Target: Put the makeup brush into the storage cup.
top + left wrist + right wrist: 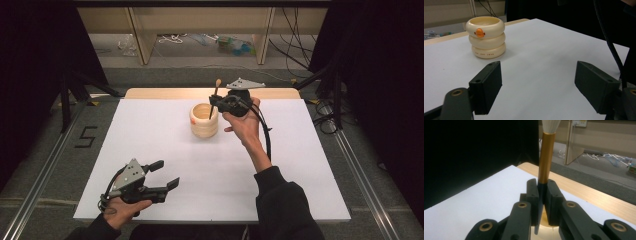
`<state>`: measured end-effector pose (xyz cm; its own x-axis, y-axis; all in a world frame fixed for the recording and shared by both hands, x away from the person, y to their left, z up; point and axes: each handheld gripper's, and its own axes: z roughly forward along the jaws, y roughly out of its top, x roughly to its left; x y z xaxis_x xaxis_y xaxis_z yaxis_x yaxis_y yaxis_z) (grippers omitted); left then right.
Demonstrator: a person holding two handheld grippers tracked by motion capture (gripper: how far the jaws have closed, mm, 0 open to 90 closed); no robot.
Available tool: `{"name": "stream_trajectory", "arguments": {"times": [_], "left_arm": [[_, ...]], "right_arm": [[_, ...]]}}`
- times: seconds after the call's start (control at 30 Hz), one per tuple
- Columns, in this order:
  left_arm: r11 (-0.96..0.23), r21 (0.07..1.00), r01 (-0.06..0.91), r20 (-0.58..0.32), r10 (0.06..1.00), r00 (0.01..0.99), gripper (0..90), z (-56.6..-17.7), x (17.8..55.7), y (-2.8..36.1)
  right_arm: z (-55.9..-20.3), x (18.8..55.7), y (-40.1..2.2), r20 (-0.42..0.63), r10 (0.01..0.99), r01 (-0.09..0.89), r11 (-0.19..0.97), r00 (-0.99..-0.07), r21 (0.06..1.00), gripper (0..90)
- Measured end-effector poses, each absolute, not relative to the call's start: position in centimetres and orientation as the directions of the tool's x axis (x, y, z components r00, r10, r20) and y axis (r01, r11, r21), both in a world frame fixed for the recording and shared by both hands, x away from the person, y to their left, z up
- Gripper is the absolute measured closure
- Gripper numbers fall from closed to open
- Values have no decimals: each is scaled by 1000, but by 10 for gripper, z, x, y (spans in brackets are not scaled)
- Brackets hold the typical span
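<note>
A cream ribbed holder (204,120) with an orange duck bill on its side (487,37) stands at the table's far middle. My right gripper (214,103) is shut on a makeup brush (214,97) and holds it upright, bristles up, with its dark handle tip inside the holder's mouth. In the right gripper view the jaws clamp the dark handle just below the gold ferrule (546,157); the cream rim shows below them. My left gripper (167,174) rests near the front left edge, open and empty (537,85), pointing toward the holder.
The white table top (150,135) ends in a wooden strip at the far edge (165,93). A black cable (266,135) trails from the right gripper along the forearm. Wooden panels and loose cables lie on the floor beyond.
</note>
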<state>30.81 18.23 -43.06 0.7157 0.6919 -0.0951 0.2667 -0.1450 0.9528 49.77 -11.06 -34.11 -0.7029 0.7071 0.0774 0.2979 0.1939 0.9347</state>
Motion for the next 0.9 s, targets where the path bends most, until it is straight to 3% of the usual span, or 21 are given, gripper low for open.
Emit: {"name": "stream_trajectory", "arguments": {"times": [0.13,0.17,0.23,0.27,0.9], "left_arm": [[-150,953,265,-92,687,721,218,-431,308,182],[-314,945,88,159,681,715,218,-425,321,194],[-304,948,95,130,642,755,218,-426,320,192],[-151,955,255,-86,682,726,218,-430,309,182],[-164,956,244,-73,673,736,218,-430,309,183]], "right_arm": [[-345,502,-109,79,710,305,197,-700,932,834],[-345,503,-108,90,714,319,194,-695,928,834],[-346,506,-108,75,718,306,197,-691,931,834],[-345,506,-107,79,721,313,196,-689,929,834],[-341,527,-94,78,734,319,194,-675,928,834]]}}
